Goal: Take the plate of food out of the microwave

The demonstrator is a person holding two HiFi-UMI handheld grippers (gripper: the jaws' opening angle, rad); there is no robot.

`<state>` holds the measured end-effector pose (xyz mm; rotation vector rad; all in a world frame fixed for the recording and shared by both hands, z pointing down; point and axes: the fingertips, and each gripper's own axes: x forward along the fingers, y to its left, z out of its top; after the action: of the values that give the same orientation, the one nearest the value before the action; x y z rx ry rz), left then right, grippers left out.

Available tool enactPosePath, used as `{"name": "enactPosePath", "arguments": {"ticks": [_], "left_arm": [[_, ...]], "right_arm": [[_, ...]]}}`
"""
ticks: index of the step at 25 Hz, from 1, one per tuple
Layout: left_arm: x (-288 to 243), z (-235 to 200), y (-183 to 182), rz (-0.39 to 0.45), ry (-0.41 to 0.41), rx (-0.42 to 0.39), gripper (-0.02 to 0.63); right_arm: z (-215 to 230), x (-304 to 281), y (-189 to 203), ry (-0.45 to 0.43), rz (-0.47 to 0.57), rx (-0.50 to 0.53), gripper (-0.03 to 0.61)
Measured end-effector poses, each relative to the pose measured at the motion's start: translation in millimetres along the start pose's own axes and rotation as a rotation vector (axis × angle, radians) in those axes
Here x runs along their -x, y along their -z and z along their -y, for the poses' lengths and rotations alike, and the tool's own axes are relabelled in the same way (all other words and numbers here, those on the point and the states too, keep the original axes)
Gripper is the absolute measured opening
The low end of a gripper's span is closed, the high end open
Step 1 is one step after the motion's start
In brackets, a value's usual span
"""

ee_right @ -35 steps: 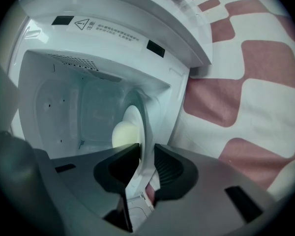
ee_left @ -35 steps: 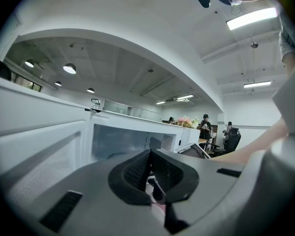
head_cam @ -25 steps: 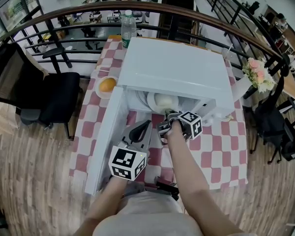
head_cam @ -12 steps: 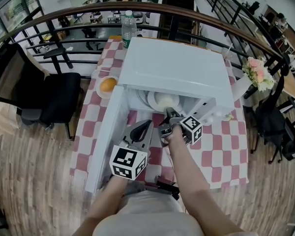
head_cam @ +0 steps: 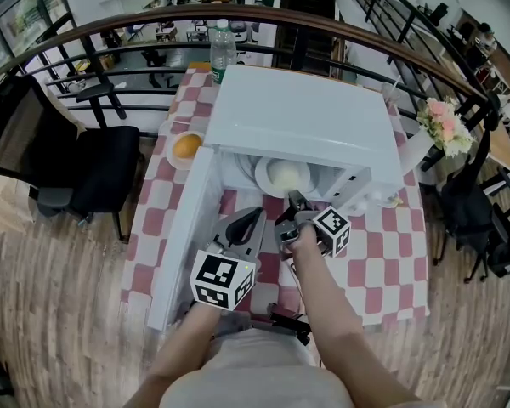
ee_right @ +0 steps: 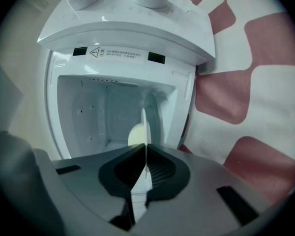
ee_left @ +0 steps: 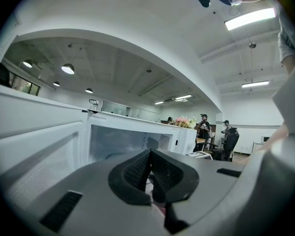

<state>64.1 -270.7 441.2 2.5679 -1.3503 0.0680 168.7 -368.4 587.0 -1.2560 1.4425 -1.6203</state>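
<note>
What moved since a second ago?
The right gripper, shut on the plate, drew back toward the person, sliding the plate a little toward the front of the microwave. The left gripper, the open door and the orange stayed put.

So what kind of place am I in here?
Probably a café or break area on a mezzanine: a red-and-white checked tablecloth under a white microwave, and a curved wood-topped metal railing at the edge.
</note>
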Motion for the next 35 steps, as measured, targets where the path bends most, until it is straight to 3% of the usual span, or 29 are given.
{"name": "enactPosePath", "arguments": {"ticks": [18,35], "left_arm": [[5,12,-4,-0.001,-0.002,0.004,0.002],[10,27,-9,0.001,-0.040,0.041,0.002]], "right_arm": [[-24,34,8,-0.108,-0.018,-0.056,0.031],[-32,86,8,-0.129,-0.059,-0.057,0.031]]}}
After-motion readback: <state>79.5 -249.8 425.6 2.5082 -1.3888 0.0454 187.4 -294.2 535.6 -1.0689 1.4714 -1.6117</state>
